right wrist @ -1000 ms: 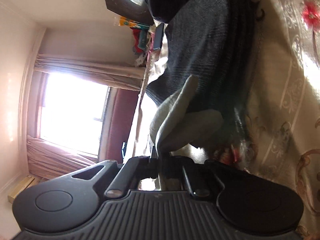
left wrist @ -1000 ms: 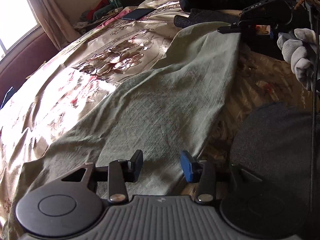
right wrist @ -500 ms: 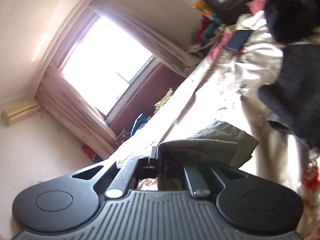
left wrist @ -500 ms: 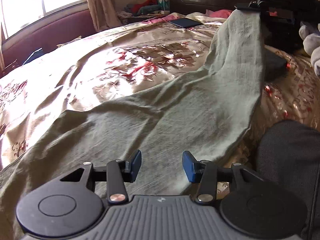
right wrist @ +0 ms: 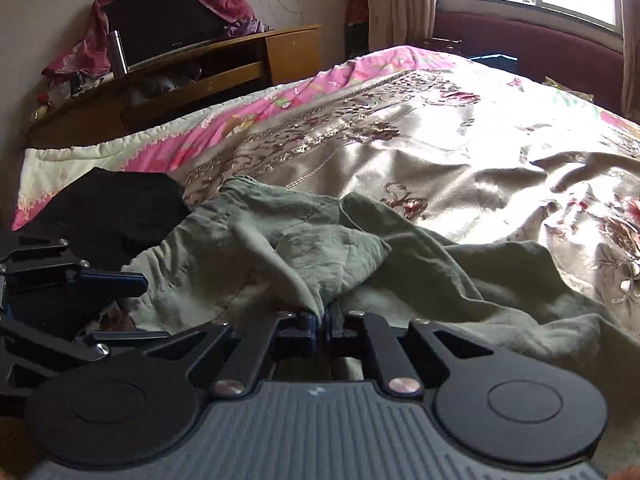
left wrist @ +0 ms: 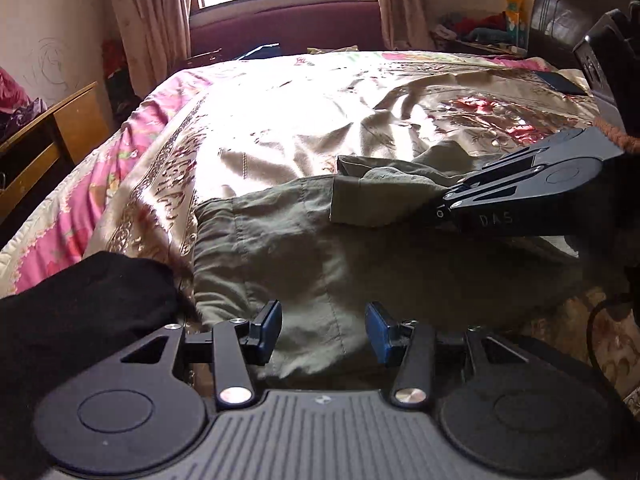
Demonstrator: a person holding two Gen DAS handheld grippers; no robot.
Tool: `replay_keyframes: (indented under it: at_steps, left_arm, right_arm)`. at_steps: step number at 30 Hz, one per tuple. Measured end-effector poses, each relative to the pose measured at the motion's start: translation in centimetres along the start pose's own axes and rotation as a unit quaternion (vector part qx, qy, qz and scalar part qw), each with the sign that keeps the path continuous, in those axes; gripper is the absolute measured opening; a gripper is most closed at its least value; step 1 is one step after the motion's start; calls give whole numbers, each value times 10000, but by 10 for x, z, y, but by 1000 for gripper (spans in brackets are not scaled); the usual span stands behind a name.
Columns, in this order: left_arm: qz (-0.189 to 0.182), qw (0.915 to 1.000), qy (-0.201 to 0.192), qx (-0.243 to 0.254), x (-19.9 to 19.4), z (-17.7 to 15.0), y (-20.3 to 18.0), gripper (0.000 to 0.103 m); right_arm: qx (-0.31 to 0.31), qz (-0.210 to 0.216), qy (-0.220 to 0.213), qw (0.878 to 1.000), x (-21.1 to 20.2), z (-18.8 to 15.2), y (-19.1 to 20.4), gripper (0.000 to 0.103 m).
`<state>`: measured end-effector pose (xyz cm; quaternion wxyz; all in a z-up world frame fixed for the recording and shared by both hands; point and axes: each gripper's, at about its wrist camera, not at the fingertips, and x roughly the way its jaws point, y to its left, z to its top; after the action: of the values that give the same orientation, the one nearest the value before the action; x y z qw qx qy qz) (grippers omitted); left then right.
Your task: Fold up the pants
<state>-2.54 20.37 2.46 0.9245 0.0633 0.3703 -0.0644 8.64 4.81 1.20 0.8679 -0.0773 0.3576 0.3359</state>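
Olive pants (left wrist: 304,248) stretch ahead of the left tongs (left wrist: 323,333) — half-wide, empty; right tongs (right wrist: 323,322), nearer the folded-over end, pinch it.

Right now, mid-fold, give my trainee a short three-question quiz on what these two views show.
1. True or false: the right gripper is shut on the pants.
2. Is the left gripper A) shut on the pants, B) open above them, or C) shut on the black garment?
3. What do the pants lie on?

Key: 1 true. 2 B. 3 The floral bedspread.
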Motion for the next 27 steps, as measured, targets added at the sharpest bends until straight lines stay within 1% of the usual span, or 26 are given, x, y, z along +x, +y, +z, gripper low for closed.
replay_keyframes:
  at_steps: [2,4,5,7,9,11,14,17,18,20,21,22,23,25,27]
  left_arm:
    - [-62,9998,37,-204,1,-11,7,60]
    - [-191,9992,15,-348,4,-19,9,60]
    - [-257,9988,4,-410,6,-21,10,60]
    - [-375,9980,-31,-498,8,-24,12,60]
    - [-423,9976,-76,-539,9,-24,14,60]
    - [-451,9972,-129,-585,9,-25,16,60]
    - [-462,9966,-165,-658,7,-29,21,60]
    - [-413,9964,-161,-718,3,-36,25,60]
    - [-391,9963,-157,-746,2,-39,26,60]
    - [-378,9957,-145,-827,0,-44,29,60]
    - [-386,9954,-140,-867,0,-46,30,60]
    - [-400,9950,-140,-909,-1,-48,31,60]
    - [-402,9947,-156,-929,-2,-49,32,60]
    - [-394,9943,-236,-957,-4,-49,33,60]
    - [-423,9936,-337,-990,-6,-48,35,60]
  right_arm:
    - [-115,-140,118,9998,8,-3,1,6]
    - [-185,-192,166,9995,8,-5,1,7]
    - [-205,-216,194,9994,6,-3,1,10]
    - [-285,-270,271,9989,1,1,5,10]
    - [-384,-313,259,9984,1,5,9,10]
    - [-503,-336,203,9980,6,10,15,15]
    - [-711,-274,216,9969,19,15,26,20]
    - [-1010,-314,203,9942,27,13,39,20]
    - [-1166,-407,212,9921,29,12,44,19]
    - [-1265,-561,169,9902,31,12,48,17]
    - [-1216,-573,163,9908,31,13,48,16]
    - [-1122,-559,164,9920,32,15,47,7]
    - [-976,-518,149,9938,30,18,44,5]
    - [-550,-409,41,9976,22,28,36,4]
    - [-234,-421,-164,9987,10,41,27,4]
